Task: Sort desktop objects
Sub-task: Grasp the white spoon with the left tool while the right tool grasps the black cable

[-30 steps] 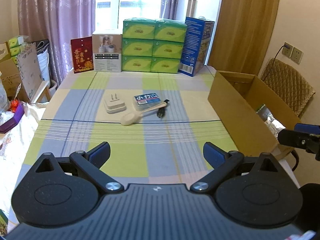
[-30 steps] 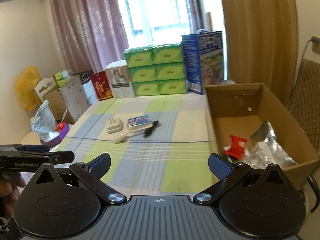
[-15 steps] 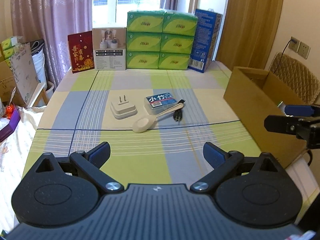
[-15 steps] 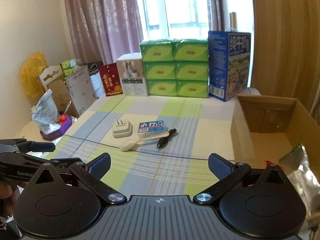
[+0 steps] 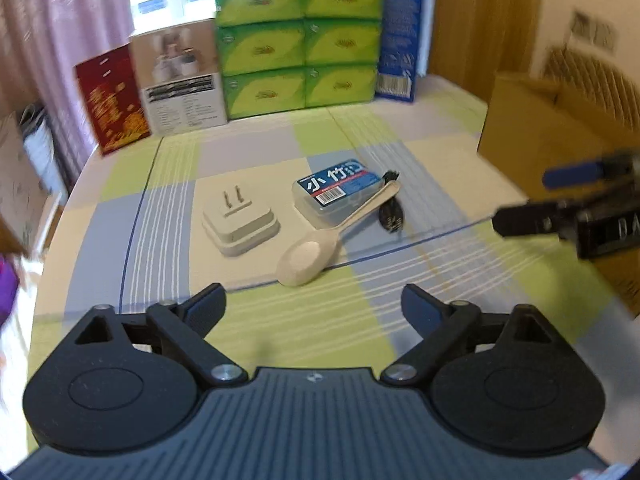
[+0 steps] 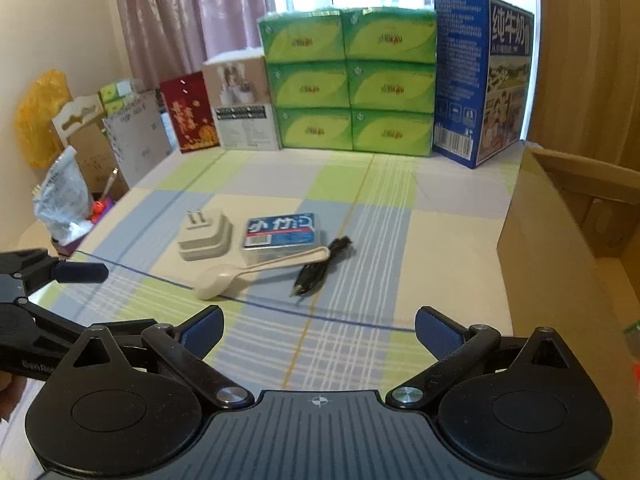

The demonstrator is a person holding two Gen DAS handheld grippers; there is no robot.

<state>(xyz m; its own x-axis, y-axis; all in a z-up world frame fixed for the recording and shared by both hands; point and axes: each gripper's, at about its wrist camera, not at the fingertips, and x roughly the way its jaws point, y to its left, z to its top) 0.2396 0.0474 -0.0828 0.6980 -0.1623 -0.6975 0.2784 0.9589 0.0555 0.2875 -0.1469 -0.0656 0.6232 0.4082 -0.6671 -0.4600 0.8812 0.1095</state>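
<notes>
Both the left claw (image 5: pixel 312 304) and right claw (image 6: pixel 319 328) are wide open, holding nothing, and a grab at the spoon (image 5: pixel 316 246) in mid-frame could bump the blue box (image 5: pixel 338 192) it leans on.

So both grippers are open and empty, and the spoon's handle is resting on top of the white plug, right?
Not quite. Both views show the spoon with its handle resting against the blue box, not on the white plug, which lies apart from it. The left gripper and right gripper are indeed open and empty.
</notes>
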